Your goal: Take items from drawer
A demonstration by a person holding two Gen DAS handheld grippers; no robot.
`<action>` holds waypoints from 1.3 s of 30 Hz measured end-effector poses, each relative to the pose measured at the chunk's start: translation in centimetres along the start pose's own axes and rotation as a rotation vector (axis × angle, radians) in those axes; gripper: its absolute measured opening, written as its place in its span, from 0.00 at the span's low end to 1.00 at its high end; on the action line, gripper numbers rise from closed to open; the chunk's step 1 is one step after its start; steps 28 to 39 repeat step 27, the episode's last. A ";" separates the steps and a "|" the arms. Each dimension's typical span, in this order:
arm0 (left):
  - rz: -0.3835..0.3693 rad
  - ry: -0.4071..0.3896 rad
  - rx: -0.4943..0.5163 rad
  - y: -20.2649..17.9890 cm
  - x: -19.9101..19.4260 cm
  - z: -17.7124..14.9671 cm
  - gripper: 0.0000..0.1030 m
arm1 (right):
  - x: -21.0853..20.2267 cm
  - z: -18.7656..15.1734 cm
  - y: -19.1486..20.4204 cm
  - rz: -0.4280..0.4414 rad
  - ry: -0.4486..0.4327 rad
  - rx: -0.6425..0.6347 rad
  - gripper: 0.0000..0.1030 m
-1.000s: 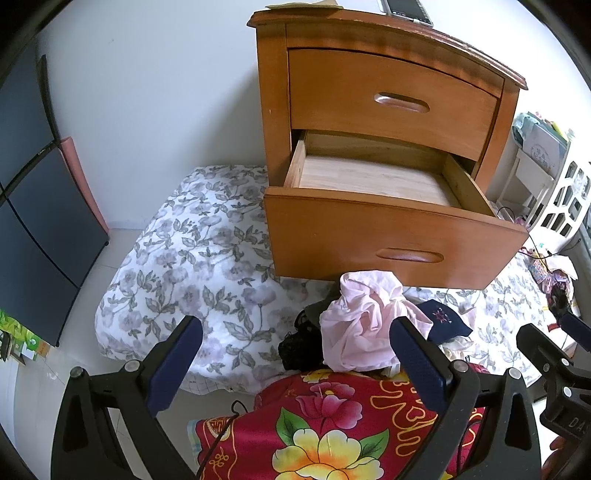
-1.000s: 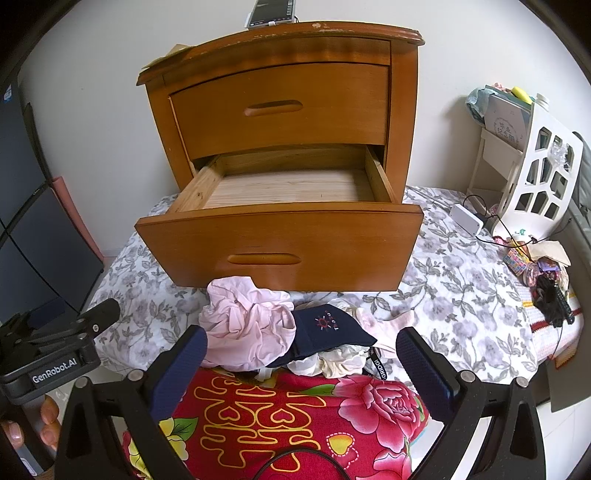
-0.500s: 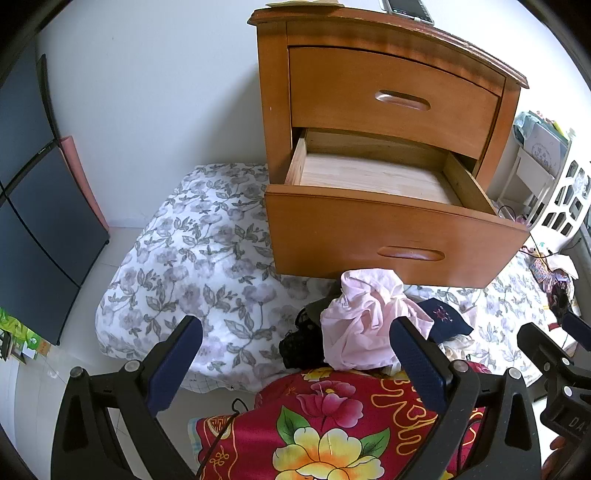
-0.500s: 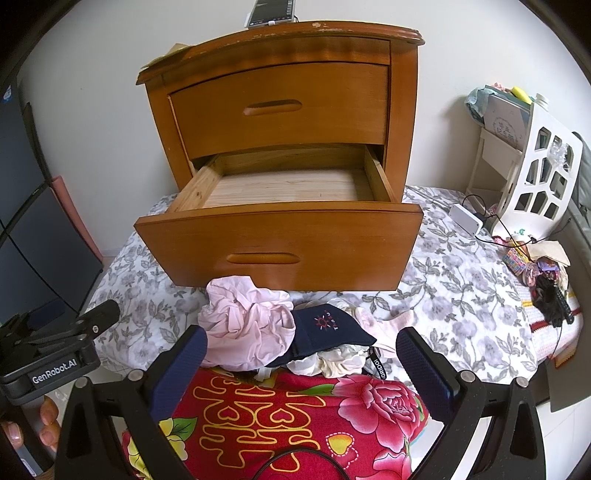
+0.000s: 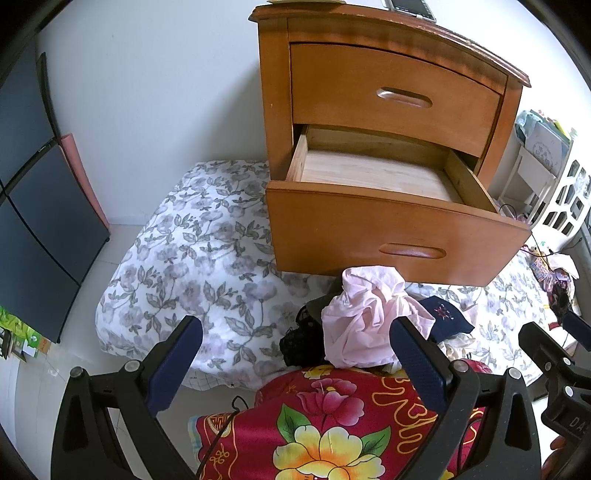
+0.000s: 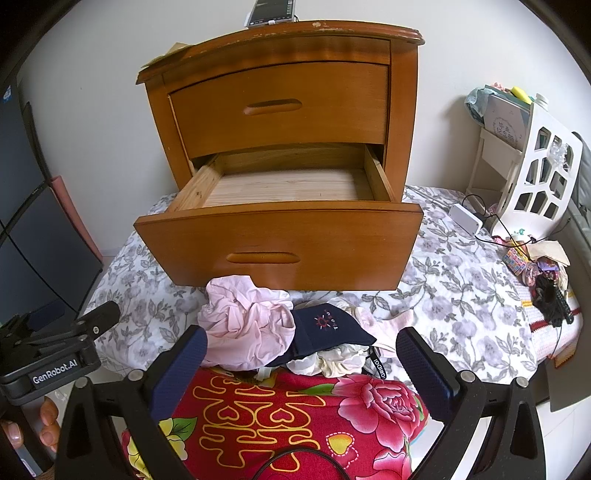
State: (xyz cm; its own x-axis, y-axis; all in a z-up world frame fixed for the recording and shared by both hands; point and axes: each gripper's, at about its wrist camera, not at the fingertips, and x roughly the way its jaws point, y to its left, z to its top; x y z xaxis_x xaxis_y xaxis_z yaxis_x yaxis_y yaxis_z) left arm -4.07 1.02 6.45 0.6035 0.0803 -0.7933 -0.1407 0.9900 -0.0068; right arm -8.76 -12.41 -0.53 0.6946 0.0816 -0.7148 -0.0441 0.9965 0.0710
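1. The lower drawer (image 6: pixel 280 243) of the wooden nightstand (image 6: pixel 280 92) is pulled out; its pale wood floor is bare. The upper drawer (image 6: pixel 277 107) is closed.
2. Just in front of the open drawer lies a heap of clothes on the bed: a crumpled pink garment (image 6: pixel 247 325), a navy piece with a small red emblem (image 6: pixel 325 328) overlapping its right side, cream fabric (image 6: pixel 340 360) below that, and a black lacy item (image 5: pixel 299 339) to the left of the pink one.
3. The heap sits where the grey floral bedspread (image 6: pixel 461 295) meets a red floral blanket (image 6: pixel 295 413).
4. The left claw (image 5: pixel 295 365) hangs above the blanket's edge, blue pads spread wide, gripping nothing.
5. The right claw (image 6: pixel 303 369) is likewise spread wide and empty, its pads framing the clothes heap.
6. A phone (image 6: pixel 271 13) rests on the nightstand top. A white shelf unit (image 6: pixel 535 173) stands at the right, with a white adapter (image 6: pixel 465 218) and cable beside it.
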 end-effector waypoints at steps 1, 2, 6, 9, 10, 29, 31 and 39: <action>0.001 0.001 -0.001 0.0 0.0 -0.1 0.98 | 0.0 0.0 0.0 0.000 -0.001 0.000 1.00; 0.001 0.000 -0.001 0.0 0.0 0.0 0.98 | 0.0 0.0 -0.1 0.000 -0.001 0.001 1.00; 0.008 0.002 -0.004 0.1 0.0 0.0 0.98 | 0.0 0.0 0.0 -0.001 -0.002 0.001 1.00; 0.017 0.003 -0.002 0.2 0.1 0.0 0.98 | 0.0 -0.1 -0.2 -0.004 -0.005 0.004 1.00; 0.019 0.003 -0.002 0.2 0.1 0.0 0.98 | 0.0 -0.1 -0.2 -0.005 -0.006 0.005 1.00; 0.027 0.006 -0.002 0.2 0.2 0.0 0.98 | -0.1 0.0 -0.1 -0.009 -0.007 0.006 1.00; 0.027 0.006 -0.002 0.2 0.2 0.0 0.98 | -0.1 0.0 -0.1 -0.009 -0.007 0.006 1.00; 0.027 0.006 -0.002 0.2 0.2 0.0 0.98 | -0.1 0.0 -0.1 -0.009 -0.007 0.006 1.00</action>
